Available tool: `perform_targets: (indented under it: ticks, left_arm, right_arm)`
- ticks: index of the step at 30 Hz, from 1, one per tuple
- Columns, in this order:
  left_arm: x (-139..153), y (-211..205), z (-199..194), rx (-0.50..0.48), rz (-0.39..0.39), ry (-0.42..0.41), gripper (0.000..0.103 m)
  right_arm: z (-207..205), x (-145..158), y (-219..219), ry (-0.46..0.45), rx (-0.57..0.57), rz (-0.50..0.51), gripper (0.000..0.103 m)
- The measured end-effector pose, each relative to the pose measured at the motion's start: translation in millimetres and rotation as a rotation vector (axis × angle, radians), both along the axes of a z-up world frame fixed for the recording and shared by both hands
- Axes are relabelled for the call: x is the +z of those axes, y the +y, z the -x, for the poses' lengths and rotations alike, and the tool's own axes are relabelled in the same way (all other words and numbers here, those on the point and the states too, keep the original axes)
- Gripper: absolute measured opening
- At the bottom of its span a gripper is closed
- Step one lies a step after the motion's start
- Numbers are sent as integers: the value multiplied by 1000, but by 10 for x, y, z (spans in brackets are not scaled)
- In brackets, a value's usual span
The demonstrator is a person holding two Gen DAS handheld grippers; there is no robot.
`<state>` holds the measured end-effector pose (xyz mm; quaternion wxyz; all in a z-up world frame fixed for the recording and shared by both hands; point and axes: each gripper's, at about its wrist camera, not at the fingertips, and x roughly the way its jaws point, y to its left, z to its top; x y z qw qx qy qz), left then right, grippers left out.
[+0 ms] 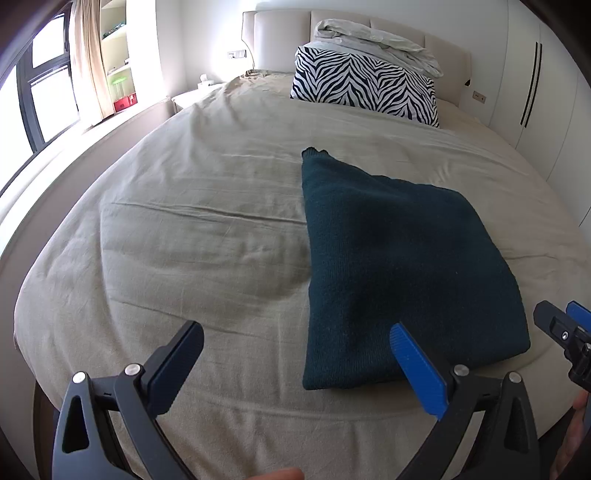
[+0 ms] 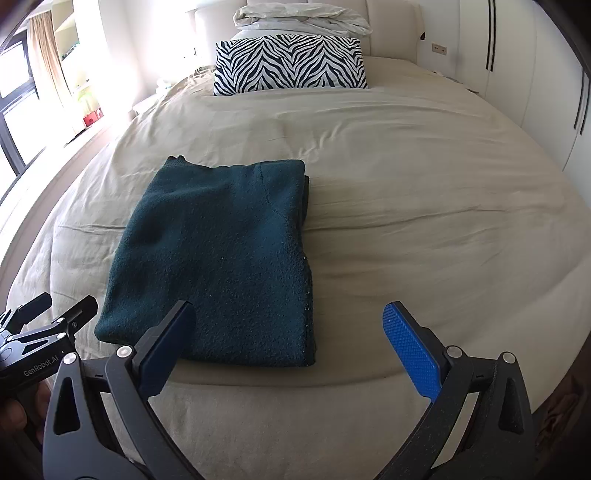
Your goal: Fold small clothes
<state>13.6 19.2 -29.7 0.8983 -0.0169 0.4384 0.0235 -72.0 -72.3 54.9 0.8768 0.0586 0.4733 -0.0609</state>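
Note:
A dark teal knitted garment (image 1: pixel 399 266) (image 2: pixel 221 254) lies folded into a flat rectangle on the beige bed cover (image 1: pixel 184 229) (image 2: pixel 406 192), close to the near edge. My left gripper (image 1: pixel 295 328) is open, held just before the garment's near left corner, with nothing between its fingers. My right gripper (image 2: pixel 288 314) is open too, hovering at the garment's near right corner, empty. The right gripper's fingers (image 1: pixel 554 325) show at the right edge of the left wrist view, and the left gripper (image 2: pixel 55 310) shows at the left edge of the right wrist view.
A zebra-striped pillow (image 1: pixel 364 86) (image 2: pixel 290 64) and a crumpled white duvet (image 1: pixel 373 40) (image 2: pixel 303 18) lie by the headboard. A window with a curtain (image 1: pixel 86 62) is on the left, white wardrobe doors (image 1: pixel 535 74) on the right.

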Motion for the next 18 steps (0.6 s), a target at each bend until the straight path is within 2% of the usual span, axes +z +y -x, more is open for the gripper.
perform_targets:
  ticks: [18]
  left_arm:
    - [-18, -16, 21, -1, 3, 6, 103]
  right_arm:
    - [-4, -52, -9, 14, 2, -3, 103]
